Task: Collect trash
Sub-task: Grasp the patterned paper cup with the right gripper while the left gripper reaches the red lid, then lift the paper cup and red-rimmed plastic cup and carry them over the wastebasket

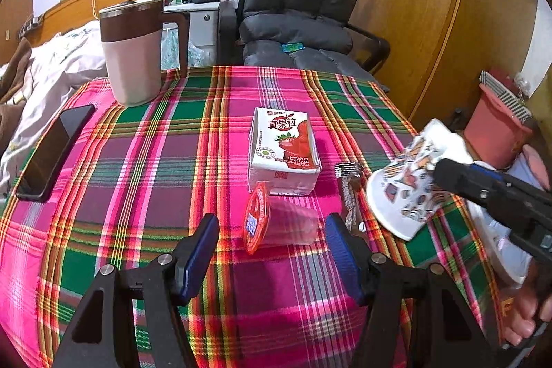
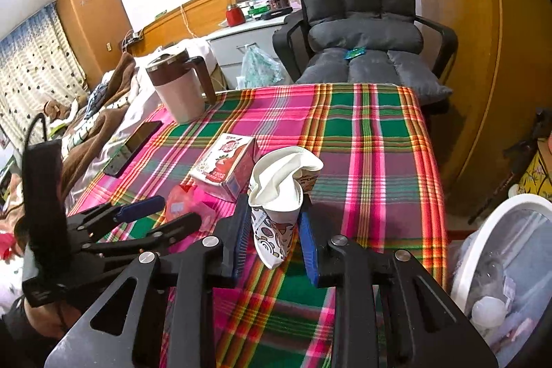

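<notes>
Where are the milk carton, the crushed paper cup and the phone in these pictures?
Milk carton (image 1: 283,147): left wrist view, on its printed top face.
Paper cup (image 2: 276,185): right wrist view, on its crumpled white inside.
Phone (image 1: 51,150): left wrist view, on its dark screen.

Bare cloth (image 1: 145,168) left of milk carton (image 1: 283,150), kettle (image 1: 132,52) blocking far-left corner

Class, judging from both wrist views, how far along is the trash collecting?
Done: some rubbish already lies in the white bin. In hand: the right gripper squeezes a crushed patterned paper cup, not yet binned. Left: the open left gripper frames the clear jelly cup with the red lid; the strawberry milk carton and a fork remain on the plaid tablecloth.
</notes>
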`<state>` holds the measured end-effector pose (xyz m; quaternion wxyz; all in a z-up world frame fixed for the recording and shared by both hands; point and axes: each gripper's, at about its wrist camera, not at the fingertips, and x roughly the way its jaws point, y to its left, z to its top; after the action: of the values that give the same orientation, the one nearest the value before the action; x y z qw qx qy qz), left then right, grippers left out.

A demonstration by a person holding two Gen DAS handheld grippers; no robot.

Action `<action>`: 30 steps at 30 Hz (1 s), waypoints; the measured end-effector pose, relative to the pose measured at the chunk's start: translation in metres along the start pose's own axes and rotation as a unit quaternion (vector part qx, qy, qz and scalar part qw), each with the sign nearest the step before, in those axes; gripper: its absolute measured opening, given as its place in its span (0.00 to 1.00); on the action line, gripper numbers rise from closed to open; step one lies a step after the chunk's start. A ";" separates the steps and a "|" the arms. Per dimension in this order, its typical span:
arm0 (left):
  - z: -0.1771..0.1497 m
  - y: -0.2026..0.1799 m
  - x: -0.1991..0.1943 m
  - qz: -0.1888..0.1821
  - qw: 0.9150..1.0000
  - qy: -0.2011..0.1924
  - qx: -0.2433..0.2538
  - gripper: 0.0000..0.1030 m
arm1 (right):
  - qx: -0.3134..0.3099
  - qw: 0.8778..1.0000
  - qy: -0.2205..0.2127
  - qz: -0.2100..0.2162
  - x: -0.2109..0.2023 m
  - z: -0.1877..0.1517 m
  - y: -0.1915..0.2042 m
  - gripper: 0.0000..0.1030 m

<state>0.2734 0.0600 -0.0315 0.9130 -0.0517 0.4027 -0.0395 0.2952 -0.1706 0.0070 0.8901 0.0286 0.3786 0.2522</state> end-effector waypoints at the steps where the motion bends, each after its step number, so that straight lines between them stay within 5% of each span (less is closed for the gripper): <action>1: 0.000 -0.001 0.002 0.003 1.000 0.001 0.002 0.62 | 0.001 1.000 -0.001 0.000 -0.001 -0.001 -0.001 0.29; 4: 0.000 -0.005 0.007 0.009 1.000 0.004 0.012 0.56 | 0.003 1.000 -0.003 0.000 -0.002 -0.002 -0.002 0.29; 6: -0.001 -0.007 0.010 0.011 1.000 0.011 0.015 0.44 | 0.004 1.000 -0.004 0.000 -0.003 -0.002 -0.002 0.29; 30: -0.038 -0.036 -0.081 0.005 0.999 -0.033 -0.006 0.43 | 0.011 0.999 -0.027 -0.012 -0.061 -0.031 0.003 0.29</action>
<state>0.1899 0.0309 0.0067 0.9259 -0.0562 0.3724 -0.0305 0.2364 -0.2012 0.0258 0.9026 0.0409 0.3575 0.2365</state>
